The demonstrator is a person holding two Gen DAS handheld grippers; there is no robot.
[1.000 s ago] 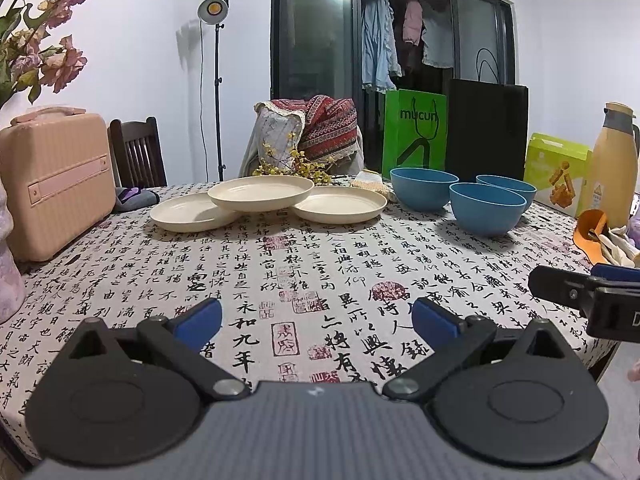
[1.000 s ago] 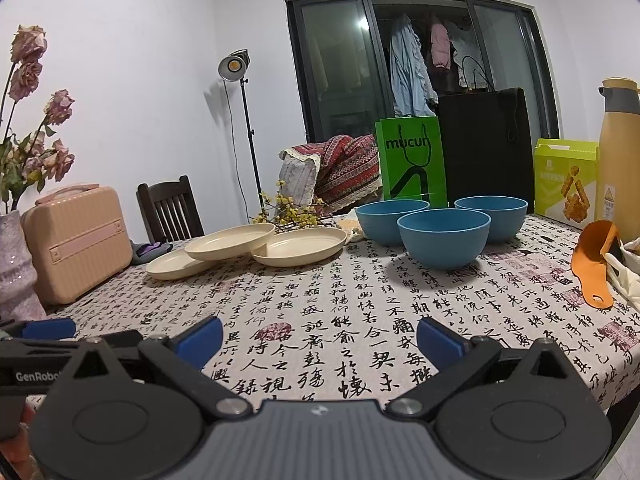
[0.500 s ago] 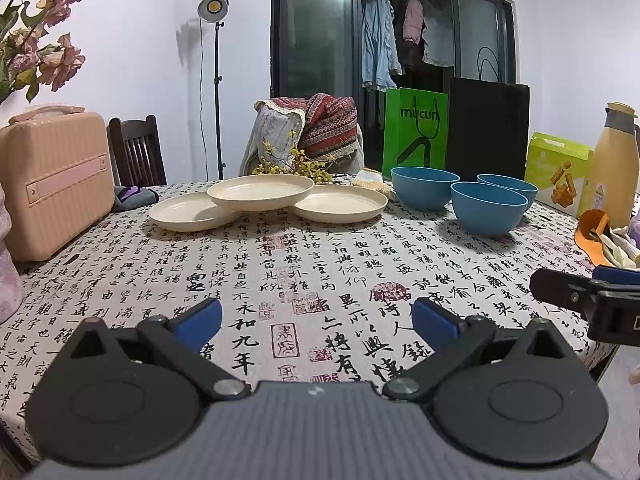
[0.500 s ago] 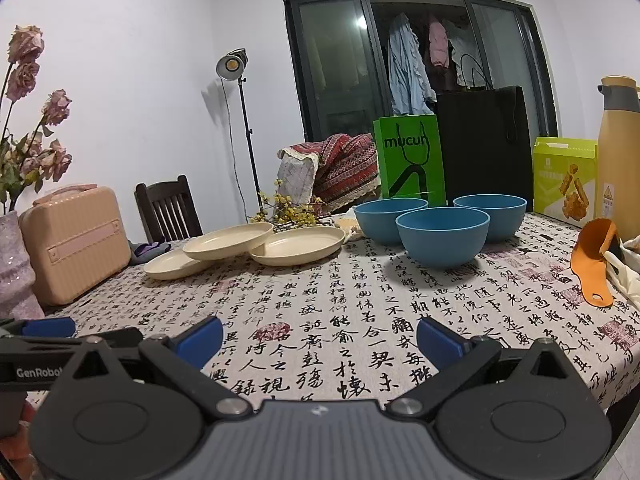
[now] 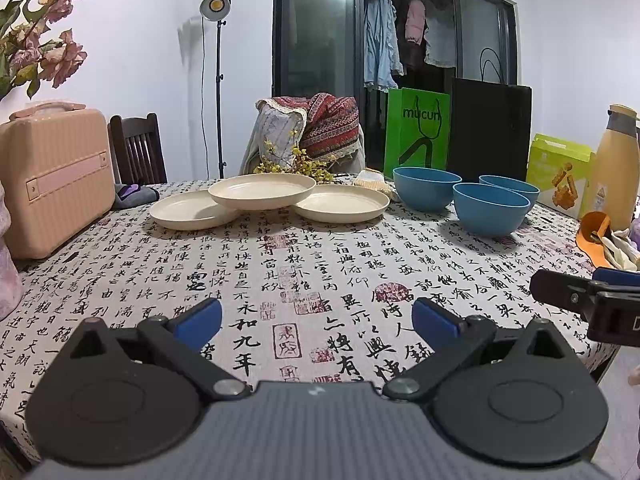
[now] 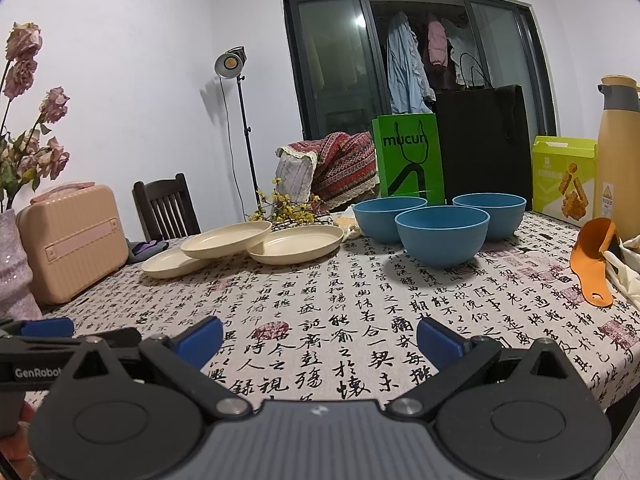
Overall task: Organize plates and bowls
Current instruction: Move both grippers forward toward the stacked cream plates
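Left wrist view: left gripper [image 5: 316, 320] and right gripper [image 6: 319, 338] both agape, empty, short of plates [image 5: 262, 190] & bowls [image 6: 442, 234]. Pre-grasp stage; next: reach fwd, stack.

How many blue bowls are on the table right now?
3. The nearest bowl sits in front; the left bowl and the right bowl stand behind it, near the green bag. Whether they touch is unclear; none appears hidden.

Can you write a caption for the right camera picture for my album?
Open right gripper faces three cream plates and three blue bowls on the table.
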